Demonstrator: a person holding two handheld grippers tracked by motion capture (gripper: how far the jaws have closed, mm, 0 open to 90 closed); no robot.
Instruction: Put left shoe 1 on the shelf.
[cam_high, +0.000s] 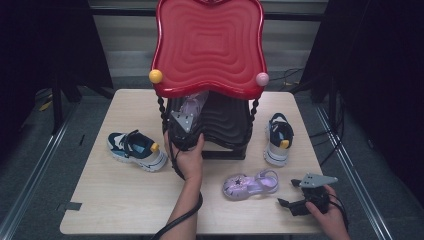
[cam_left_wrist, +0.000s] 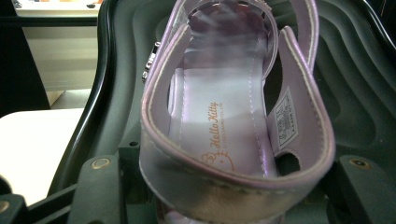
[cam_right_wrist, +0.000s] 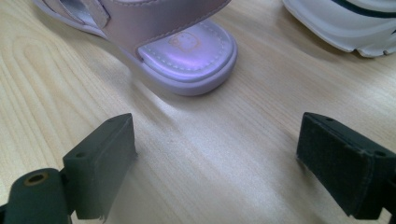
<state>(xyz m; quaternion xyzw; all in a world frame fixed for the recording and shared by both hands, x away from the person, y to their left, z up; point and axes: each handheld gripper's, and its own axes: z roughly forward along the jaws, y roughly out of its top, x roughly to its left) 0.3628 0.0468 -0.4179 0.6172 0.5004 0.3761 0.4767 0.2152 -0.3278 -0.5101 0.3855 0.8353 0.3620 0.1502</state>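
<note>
- A person's left hand-held gripper (cam_high: 186, 134) grasps a lilac sandal (cam_left_wrist: 233, 116) by its heel strap and holds it inside the black lower tier of a red-topped shoe rack (cam_high: 210, 45) on the worktop (cam_high: 125, 200).
- The step in hand looks like shelving the sandal; it still has to be set flat on the ribbed shelf and let go.
- The right hand-held gripper (cam_right_wrist: 217, 168) rests with its jaws spread wide, just short of the matching sandal (cam_high: 250, 184), likely next to go.
- Two navy-and-white sneakers (cam_high: 137, 150) wait on either side of the rack.
</note>
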